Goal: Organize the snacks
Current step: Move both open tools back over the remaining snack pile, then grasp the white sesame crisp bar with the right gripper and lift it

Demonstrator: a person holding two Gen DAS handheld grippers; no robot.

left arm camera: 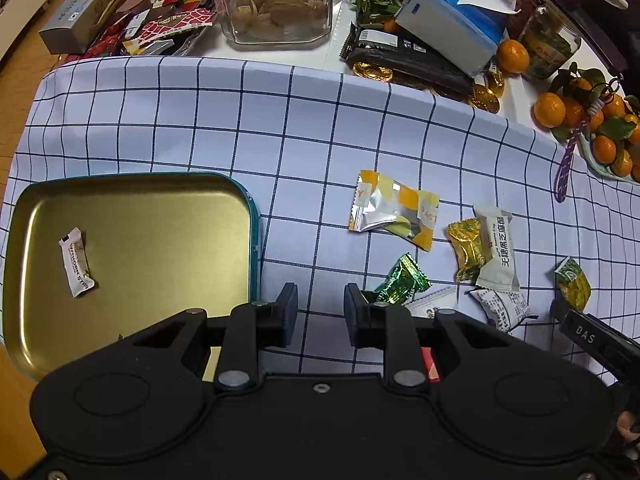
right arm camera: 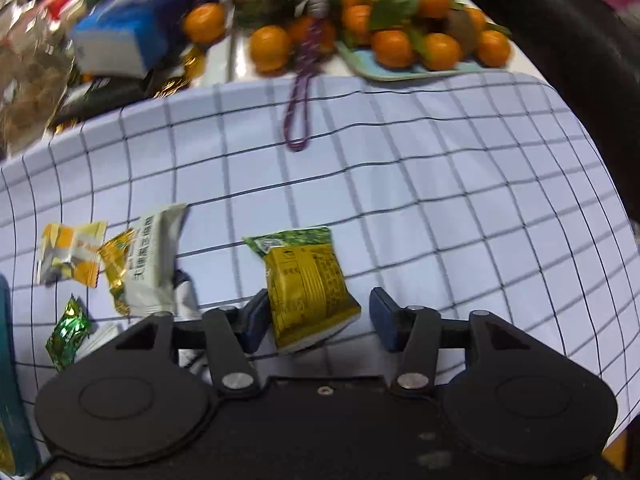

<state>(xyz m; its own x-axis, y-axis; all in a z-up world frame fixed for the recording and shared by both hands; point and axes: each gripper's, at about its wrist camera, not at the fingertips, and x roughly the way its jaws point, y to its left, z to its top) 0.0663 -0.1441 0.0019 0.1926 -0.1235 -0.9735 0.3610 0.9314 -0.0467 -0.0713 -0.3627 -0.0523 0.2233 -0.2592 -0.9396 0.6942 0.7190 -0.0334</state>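
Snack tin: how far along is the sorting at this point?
Barely started. Done: one white-wrapped snack lies in the gold tin. In hand: the right gripper straddles a yellow-green packet on the checked cloth, not yet clamped. The left gripper is empty. Left: the orange-silver packet, gold candy, white packet and green candy.

My right-wrist view was motion-blurred at the back: the blue tissue box [right arm camera: 120,40] & orange mandarins [right arm camera: 400,36] smeared. Teal metal tin [right arm camera: 8,360] was cut by the left edge. My gripper body hid part of the white-wrapped snack [left arm camera: 502,307].
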